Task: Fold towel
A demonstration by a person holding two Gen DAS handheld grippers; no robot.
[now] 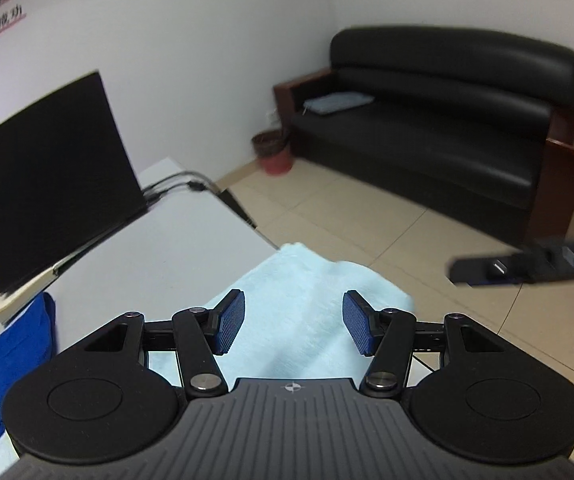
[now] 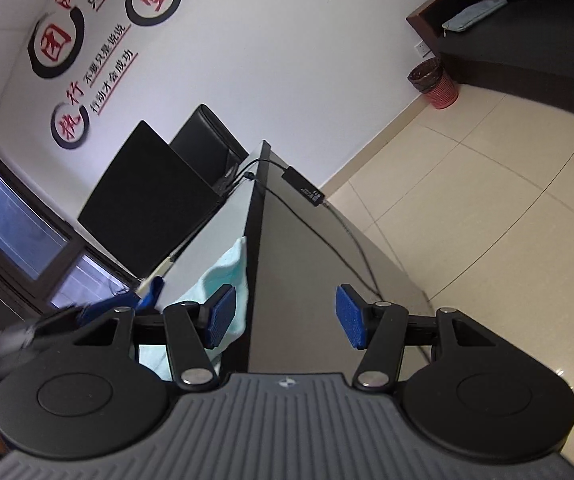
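A dark blue cloth [image 1: 11, 364] was seen at the left edge of the white counter [image 1: 159, 248], below a black monitor [image 1: 47, 184] propped on a book. Further right, the light blue towel [image 1: 307, 304] was spread across the counter's right-hand corner, one corner of it reaching past the edge above the tiled floor; no finished fold could be made out, and the folding was judged to be largely still ahead. The left hand-held gripper [image 1: 293, 322] was poised over the towel with its jaws released and nothing grasped. To the right, the right hand-held gripper [image 2: 285, 316] was held off the counter's dark side panel, likewise released and empty, the towel's draped edge [image 2: 227, 276] beside its left pad.
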